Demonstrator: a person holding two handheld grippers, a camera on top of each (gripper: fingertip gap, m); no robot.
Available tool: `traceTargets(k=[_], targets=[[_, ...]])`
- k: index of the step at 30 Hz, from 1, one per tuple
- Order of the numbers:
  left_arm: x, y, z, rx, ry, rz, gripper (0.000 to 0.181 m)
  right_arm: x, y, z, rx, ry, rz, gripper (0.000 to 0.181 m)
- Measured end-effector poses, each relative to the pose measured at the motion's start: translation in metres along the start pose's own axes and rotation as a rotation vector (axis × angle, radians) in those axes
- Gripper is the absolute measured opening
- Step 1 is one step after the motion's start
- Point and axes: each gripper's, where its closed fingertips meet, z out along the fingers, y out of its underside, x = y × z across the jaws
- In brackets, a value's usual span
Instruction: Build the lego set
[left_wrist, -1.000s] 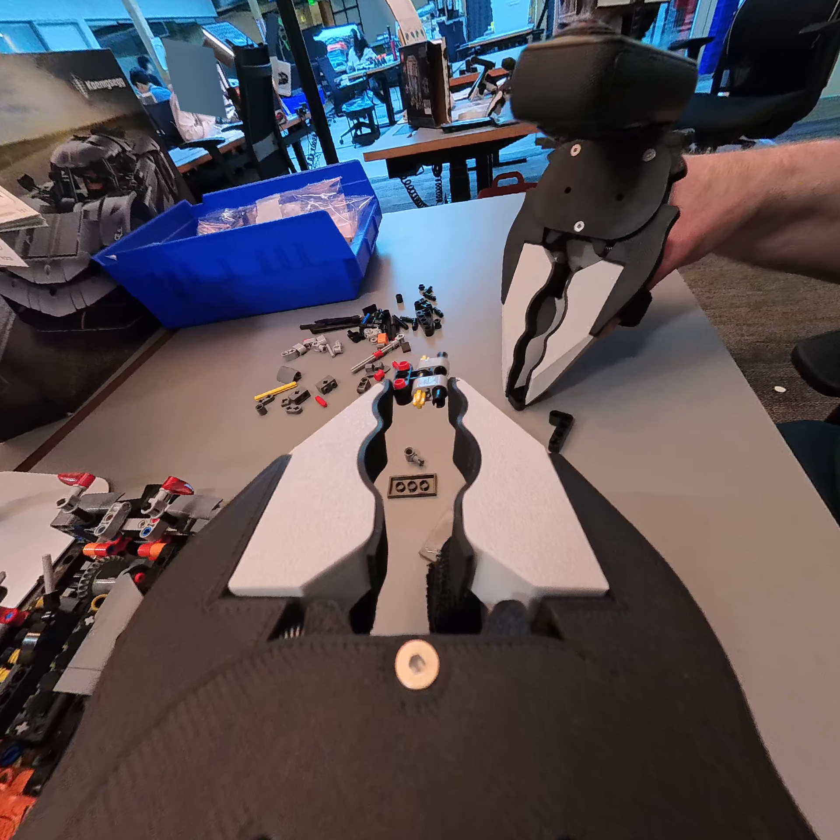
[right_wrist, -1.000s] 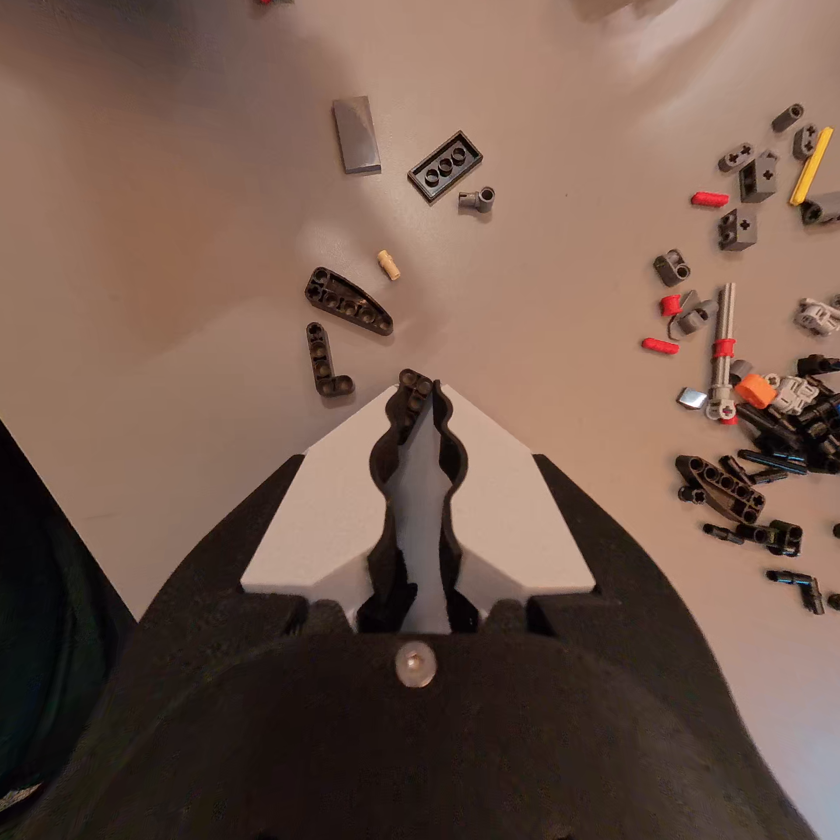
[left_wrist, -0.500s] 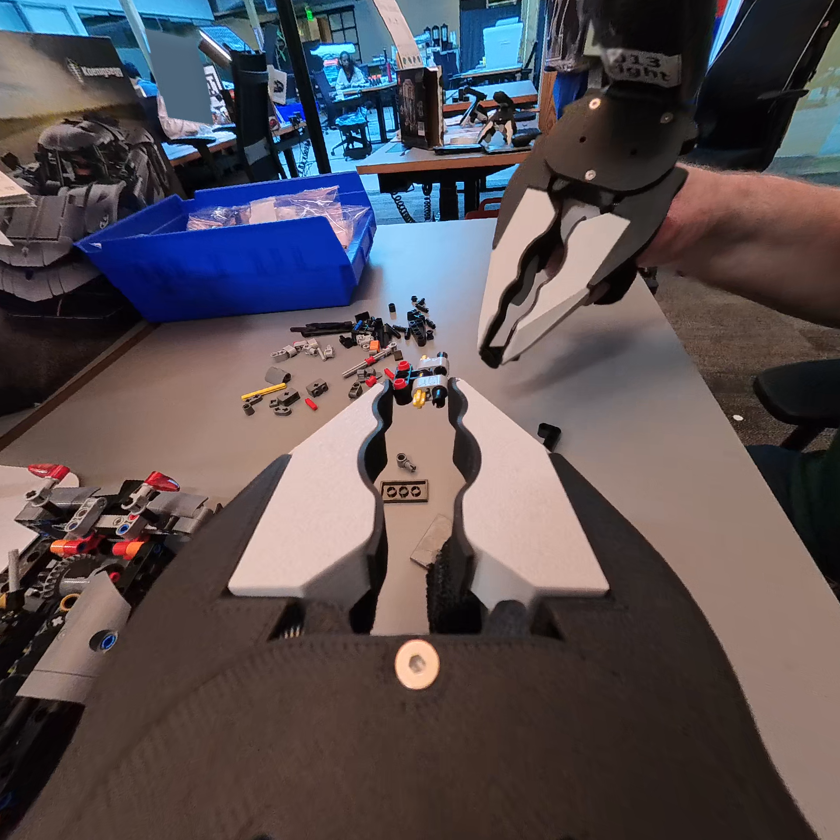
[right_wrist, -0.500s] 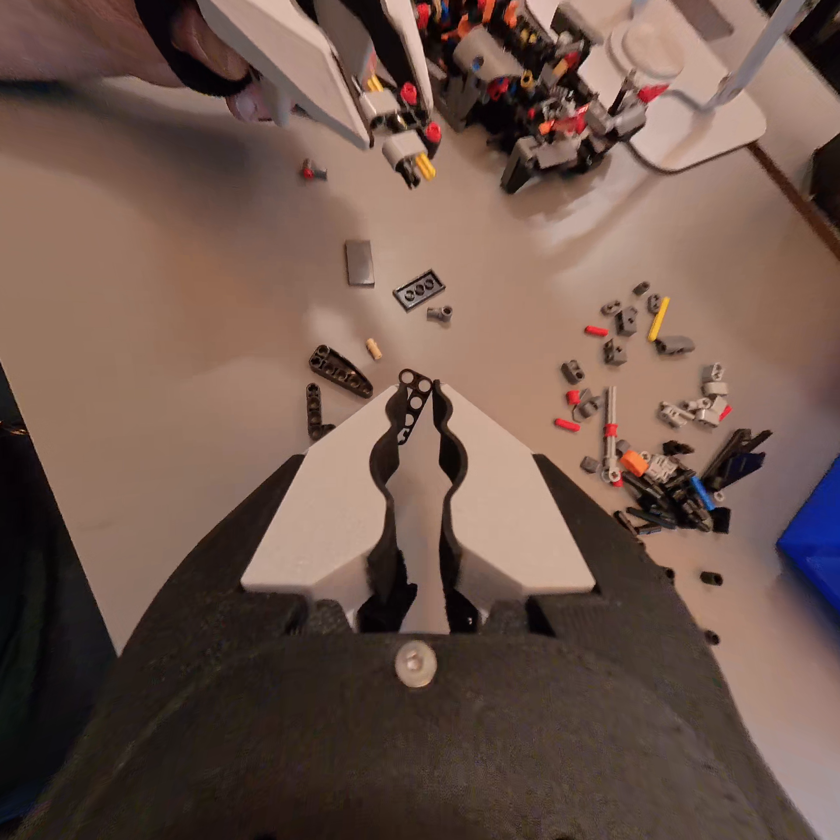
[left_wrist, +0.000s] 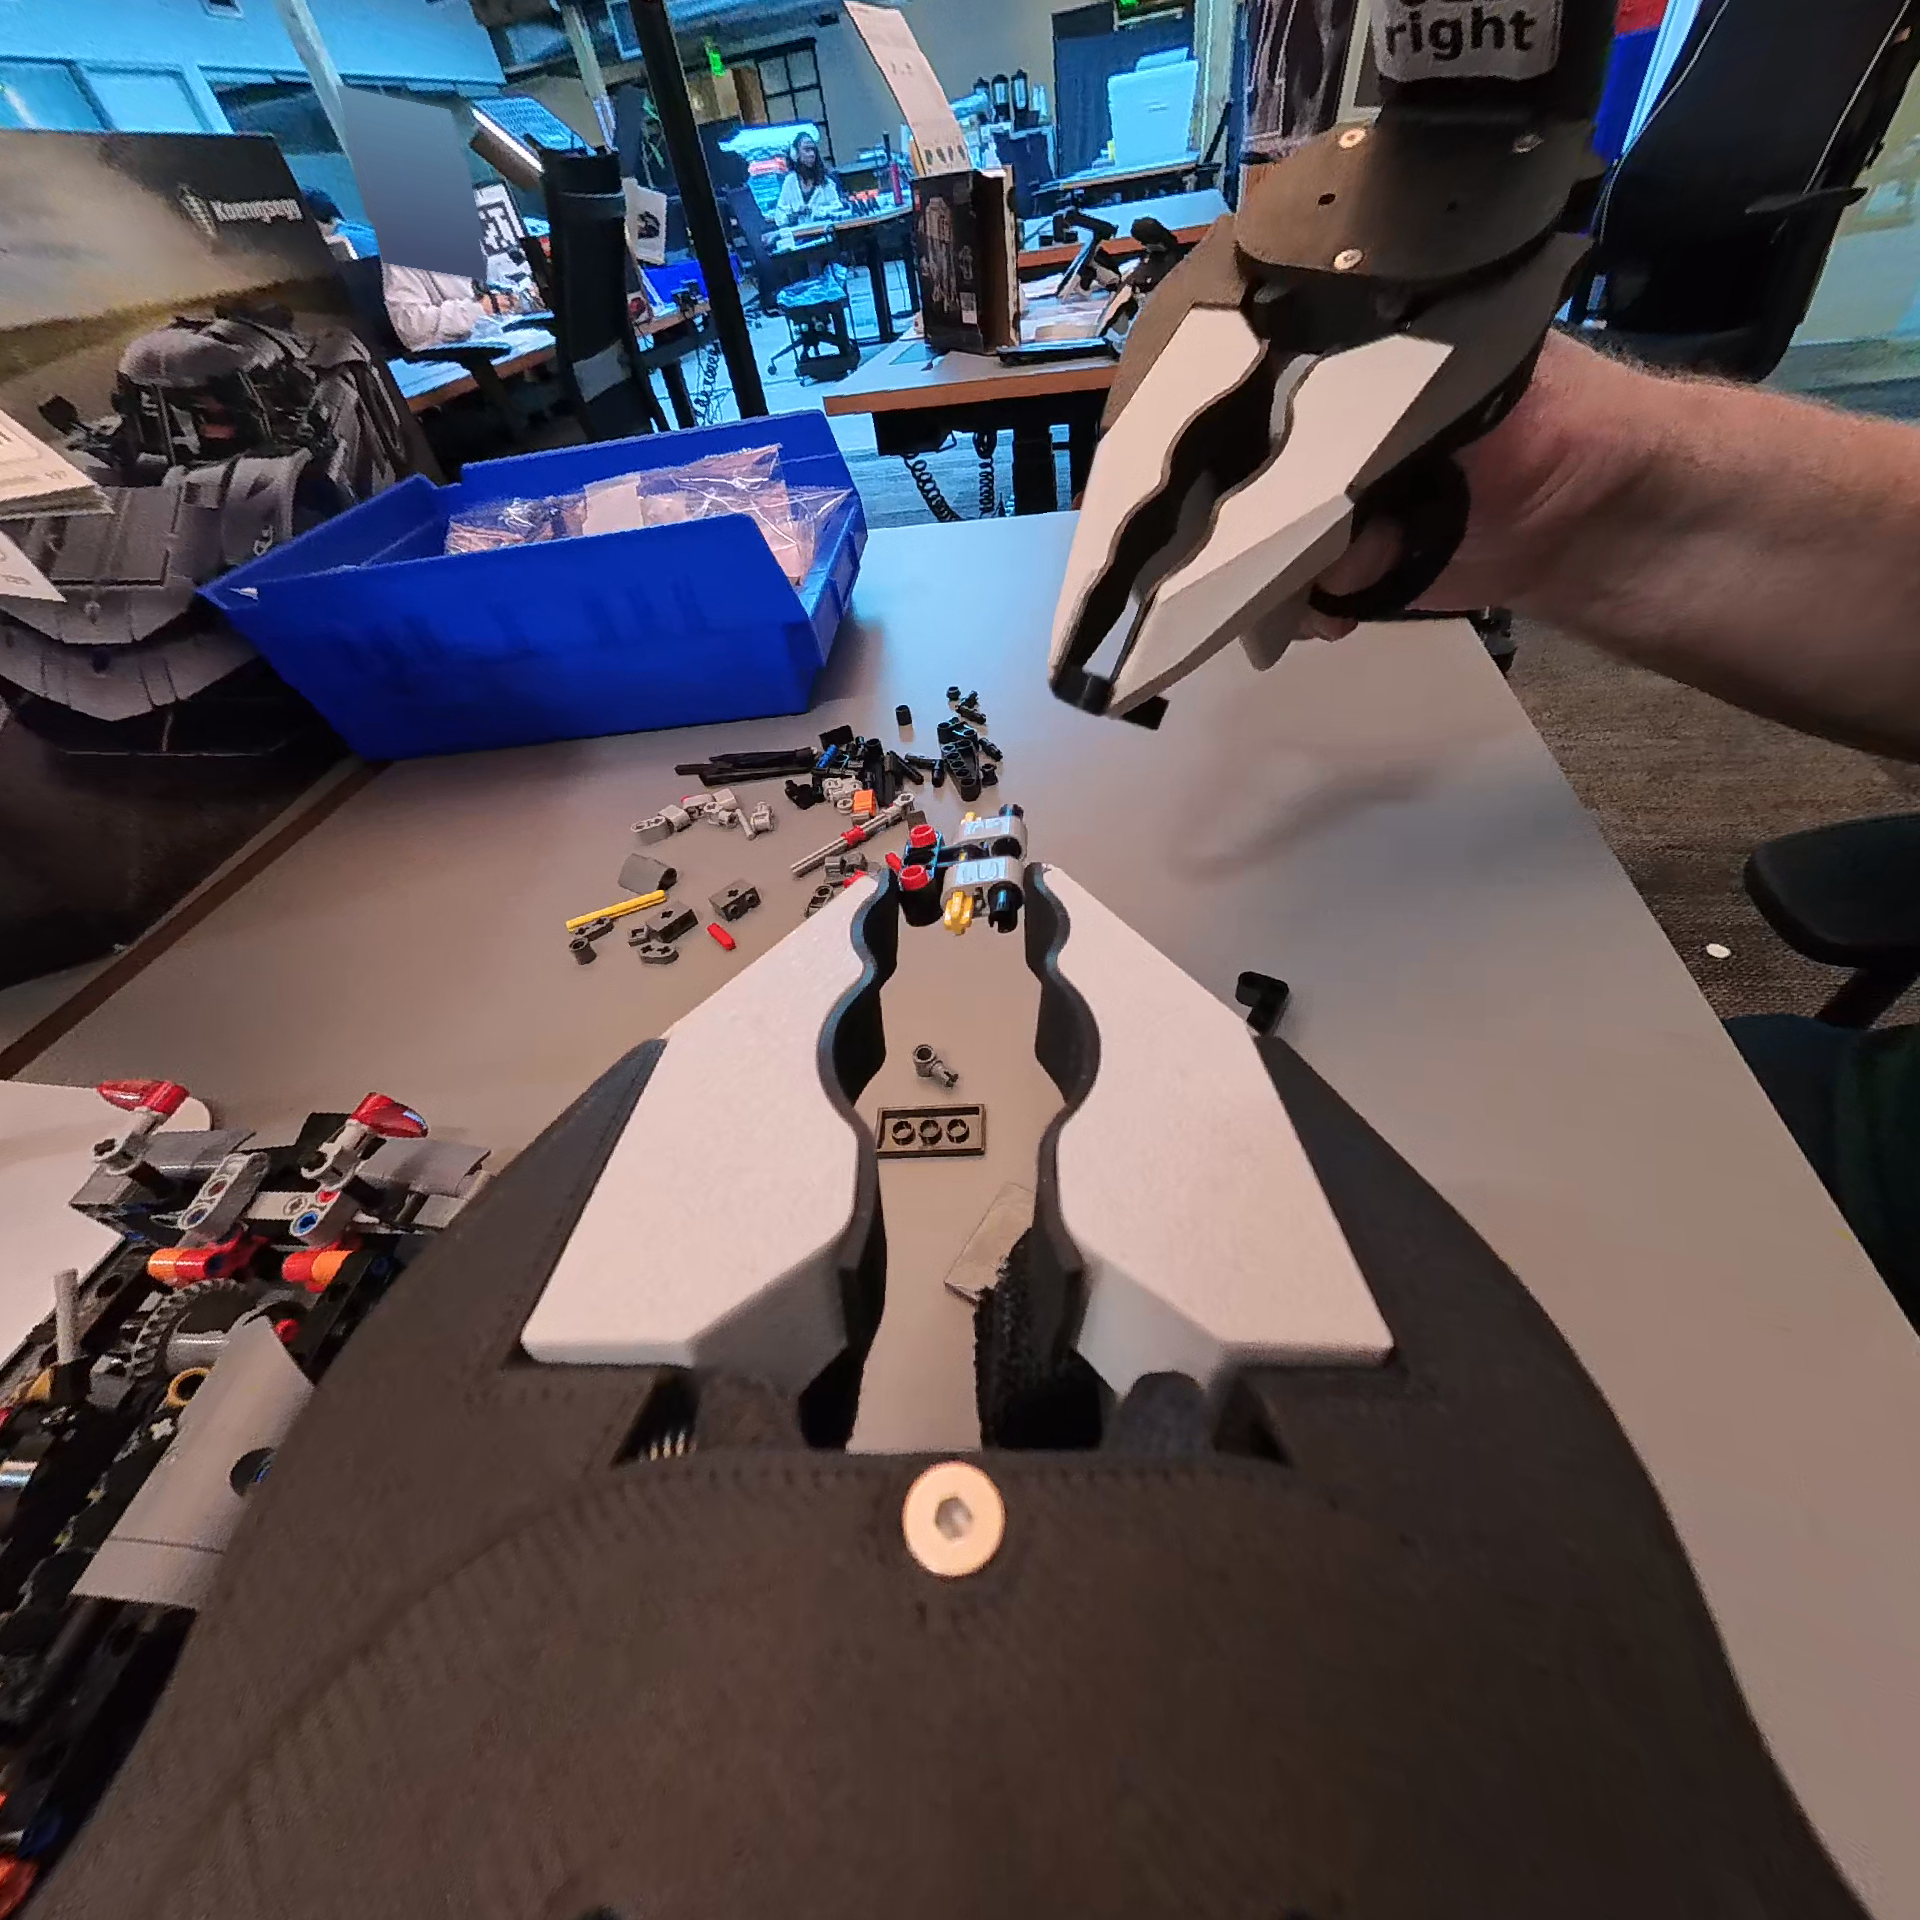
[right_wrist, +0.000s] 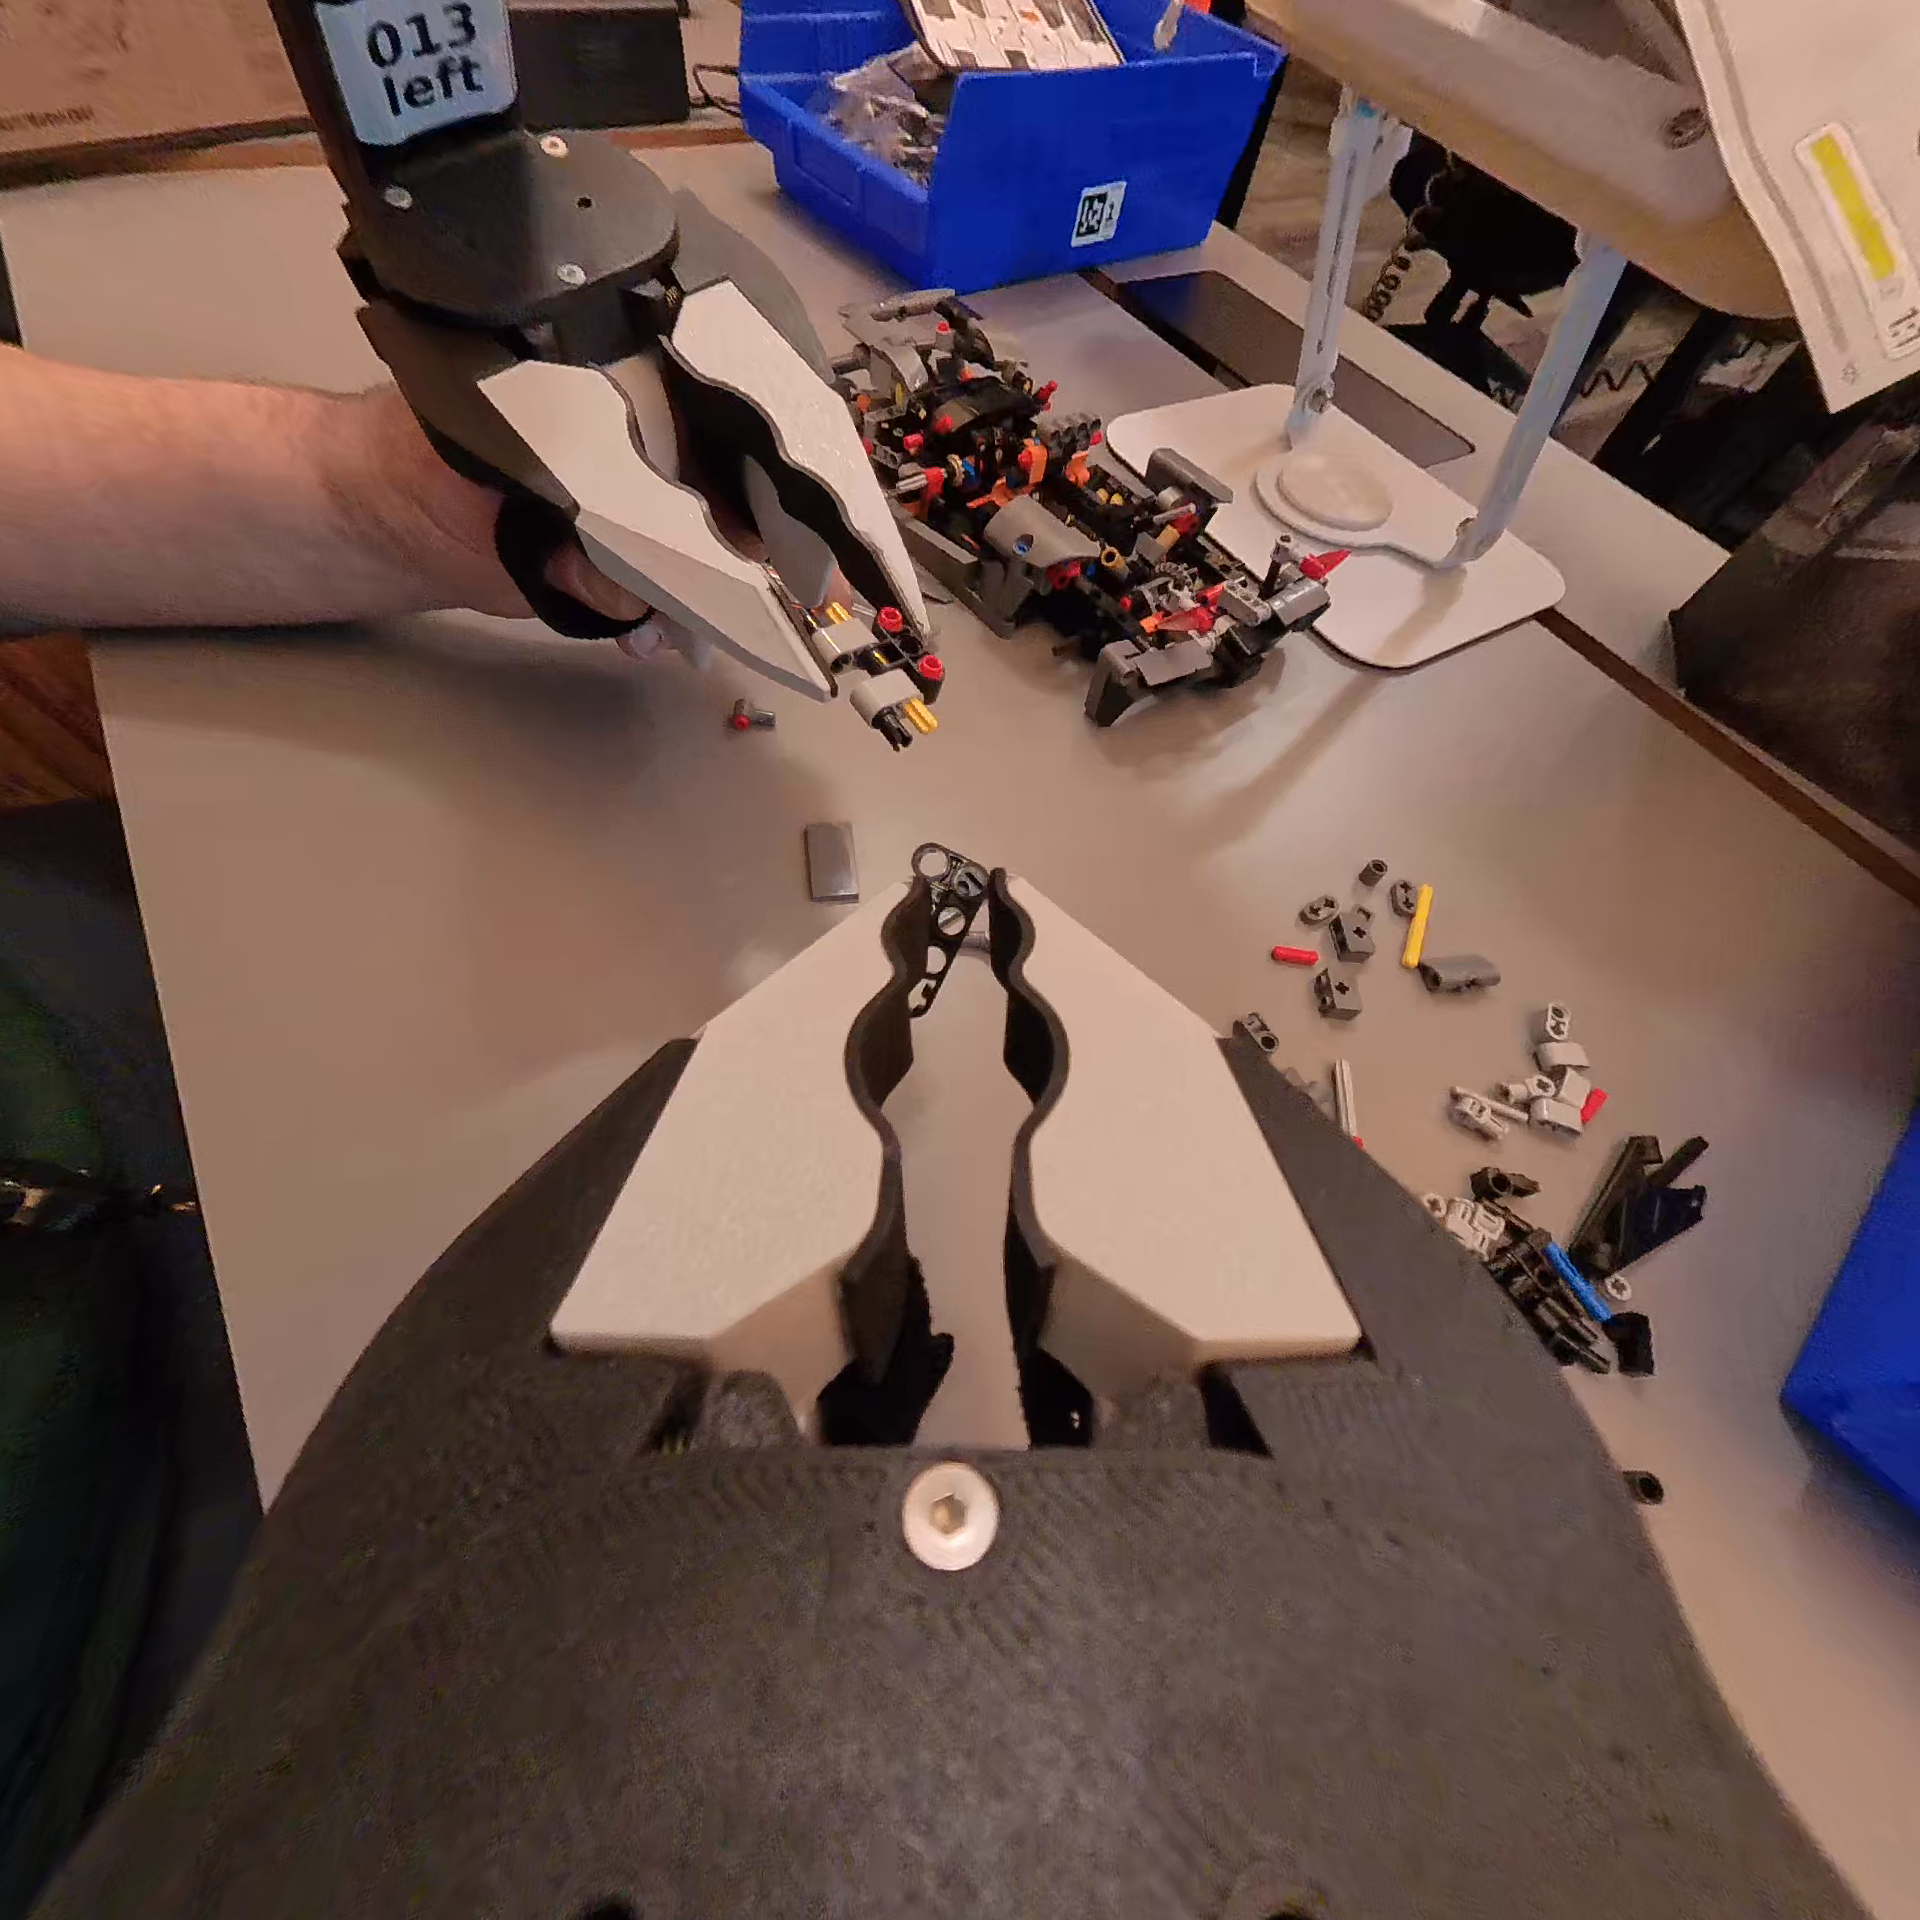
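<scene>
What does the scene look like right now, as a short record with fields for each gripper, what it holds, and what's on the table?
left gripper: shut on a small sub-assembly of grey, red, yellow and black pieces, held above the table
right gripper: shut on a black holed beam, also held above the table
table: grey; loose parts scattered
partly built model: lying on the table, beside a white stand base
blue bin: holds clear bags
flat pieces: black three-hole plate and dark tile on the table
</scene>
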Motion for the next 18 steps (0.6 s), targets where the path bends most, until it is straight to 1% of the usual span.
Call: traceTargets(k=[7,10,12,13,16,18], targets=[[0.0,-0.001,0.0,-0.004,-0.008,0.016,0.022,-0.001,-0.002,0.005,-0.007,0.009,-0.029,0.009],[0.001,0.0,0.0,-0.014,-0.01,0.031,0.022,0.0,0.005,0.006,-0.045,0.016,-0.028,0.009],[0.002,0.002,0.001,-0.022,-0.011,0.038,0.022,0.0,0.019,0.007,-0.113,0.003,-0.007,0.009],[0.002,0.002,0.001,-0.025,-0.011,0.039,0.022,-0.001,0.032,0.008,-0.17,-0.011,0.011,0.009],[0.002,0.003,0.002,-0.028,-0.006,0.035,0.022,0.005,0.073,0.009,-0.329,0.03,0.017,0.009],[0.003,0.004,0.003,-0.033,-0.004,0.034,0.022,0.002,0.086,0.01,-0.359,0.023,0.058,0.009]])
